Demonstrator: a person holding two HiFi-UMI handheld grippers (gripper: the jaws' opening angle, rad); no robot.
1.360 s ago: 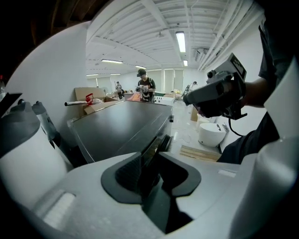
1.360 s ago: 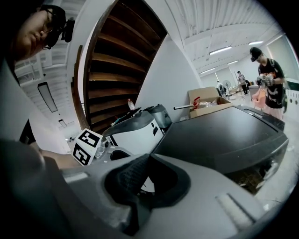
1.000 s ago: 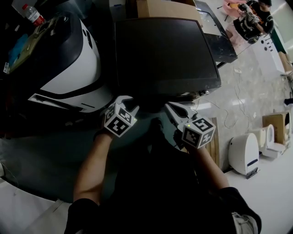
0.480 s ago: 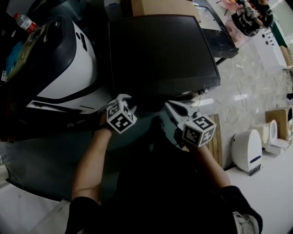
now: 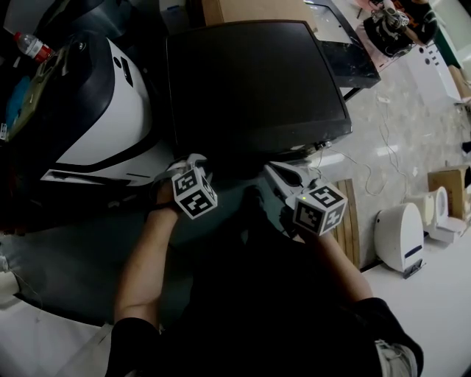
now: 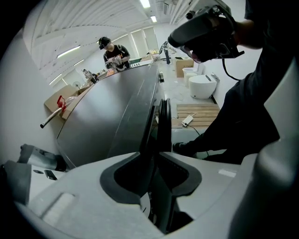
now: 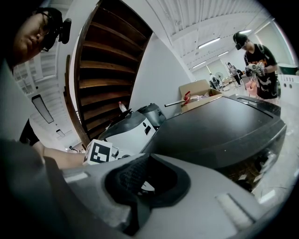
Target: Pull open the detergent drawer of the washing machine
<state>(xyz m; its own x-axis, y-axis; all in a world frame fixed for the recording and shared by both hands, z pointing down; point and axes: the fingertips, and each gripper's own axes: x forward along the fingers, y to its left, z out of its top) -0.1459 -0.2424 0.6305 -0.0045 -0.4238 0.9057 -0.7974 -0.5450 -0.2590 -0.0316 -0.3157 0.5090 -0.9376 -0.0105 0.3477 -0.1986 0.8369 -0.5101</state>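
Note:
From above, in the head view, the dark washing machine (image 5: 250, 81) shows its top; its front face is hidden. My left gripper (image 5: 188, 171) hangs over the machine's front left corner, pointing steeply down. In the left gripper view a thin dark panel edge (image 6: 162, 121) of the machine's front runs up between the jaws of my left gripper (image 6: 156, 156), which are closing around it. I cannot tell whether this edge is the detergent drawer's. My right gripper (image 5: 288, 179) sits off the front right corner. In its own view my right gripper (image 7: 148, 161) is shut and holds nothing.
A white and black machine (image 5: 110, 103) stands close on the left, with a bottle (image 5: 33, 48) beyond it. A wooden pallet (image 5: 346, 221), cables and a white appliance (image 5: 401, 235) lie on the floor at the right. A cardboard box (image 5: 250, 9) sits behind the washer.
My left gripper has rolled and sunk a little toward the machine's front left corner. The right gripper stays about where it was.

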